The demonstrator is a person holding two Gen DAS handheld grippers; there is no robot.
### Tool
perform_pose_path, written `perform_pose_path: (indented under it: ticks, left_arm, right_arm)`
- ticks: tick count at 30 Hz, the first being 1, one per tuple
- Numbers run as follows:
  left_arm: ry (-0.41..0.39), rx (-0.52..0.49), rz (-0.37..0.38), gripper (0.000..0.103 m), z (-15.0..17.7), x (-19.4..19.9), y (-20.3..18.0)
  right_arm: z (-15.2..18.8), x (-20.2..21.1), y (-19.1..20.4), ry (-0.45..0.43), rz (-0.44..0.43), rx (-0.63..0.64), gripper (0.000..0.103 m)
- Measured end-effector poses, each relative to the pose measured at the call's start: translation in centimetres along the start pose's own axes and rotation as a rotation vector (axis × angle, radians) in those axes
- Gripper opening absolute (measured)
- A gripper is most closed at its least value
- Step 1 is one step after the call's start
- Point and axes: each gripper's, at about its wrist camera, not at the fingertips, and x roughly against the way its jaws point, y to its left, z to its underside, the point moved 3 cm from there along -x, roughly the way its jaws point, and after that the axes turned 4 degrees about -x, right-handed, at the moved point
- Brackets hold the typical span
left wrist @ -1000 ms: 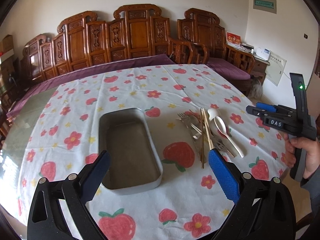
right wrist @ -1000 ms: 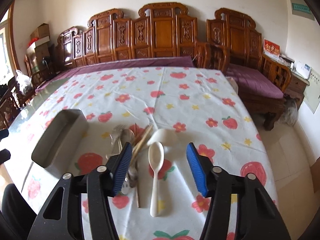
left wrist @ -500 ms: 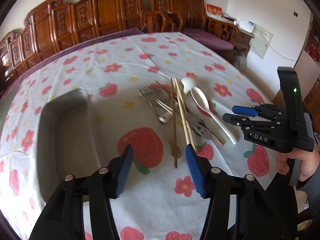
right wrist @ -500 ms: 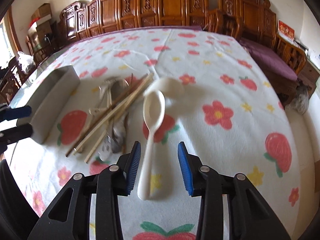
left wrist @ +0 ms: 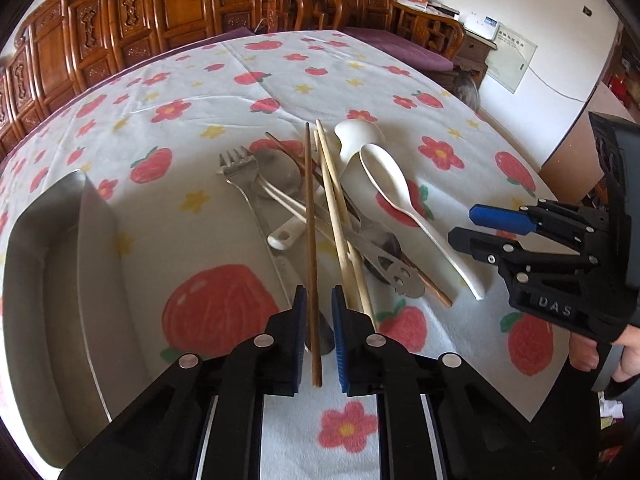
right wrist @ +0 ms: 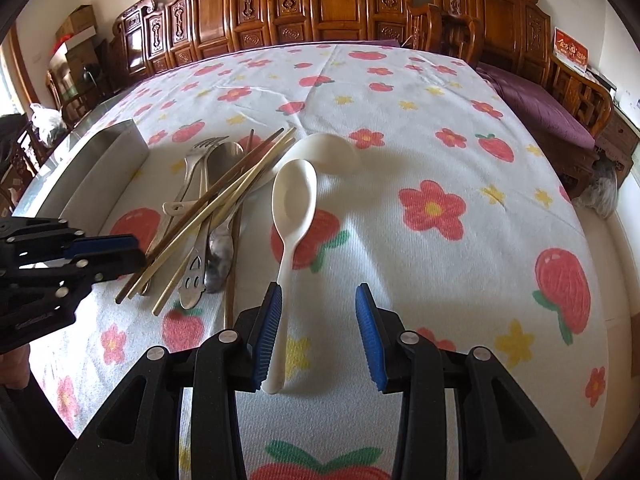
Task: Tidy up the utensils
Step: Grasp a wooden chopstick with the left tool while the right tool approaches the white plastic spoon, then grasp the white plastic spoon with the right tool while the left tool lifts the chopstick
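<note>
A heap of utensils lies on the strawberry-print tablecloth: a metal fork (left wrist: pixel 240 168), metal spoons, wooden chopsticks and white ceramic spoons. My left gripper (left wrist: pixel 318 332) is nearly closed around the near end of a dark brown chopstick (left wrist: pixel 310 220), with small gaps still showing on both sides. My right gripper (right wrist: pixel 320 332) is open over the handle of a white ceramic spoon (right wrist: pixel 294 208), which lies against its left pad. The metal tray (left wrist: pixel 44 280) sits left of the heap.
A second white spoon (right wrist: pixel 328 152) lies bowl-down behind the first. Pale chopsticks (left wrist: pixel 340 224) cross the heap beside the dark one. Carved wooden chairs (right wrist: pixel 360 4) line the far side of the table. The table edge drops off at the right.
Both grippers came down and forward to the heap. The left jaws narrowed around the dark chopstick. The right gripper now straddles the white spoon's handle.
</note>
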Motion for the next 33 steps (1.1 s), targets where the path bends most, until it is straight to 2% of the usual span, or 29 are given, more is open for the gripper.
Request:
perform_pose_path:
  ticks: [1,15,25,31,33]
  left_arm:
    - [0.001,-0.002,0.002,0.006,-0.2,-0.3,0.0]
    - [0.041,-0.02,-0.039,0.006,-1.2,-2.5,-0.3]
    - [-0.05,-0.014,-0.051,0.004,-0.9,2.2,-0.6]
    - [-0.091,0.007,-0.055,0.004,-0.1,5.3,-0.6]
    - [-0.097,0.009,-0.061,0.004,0.2,6.0,-0.5]
  right_arm:
    - [0.0,0.0,0.0,0.0,0.0,0.001,0.041]
    - [0.2,-0.3,0.6,0.012,-0.016,0.006,0.041]
    - [0.5,-0.9,1.6,0.014,-0.017,0.048,0.032]
    - [0.7,-1.1,2.5,0.014,0.036,0.112,0.03]
    - [0.6,-1.1,2.4,0.017,0.052,0.118,0.019]
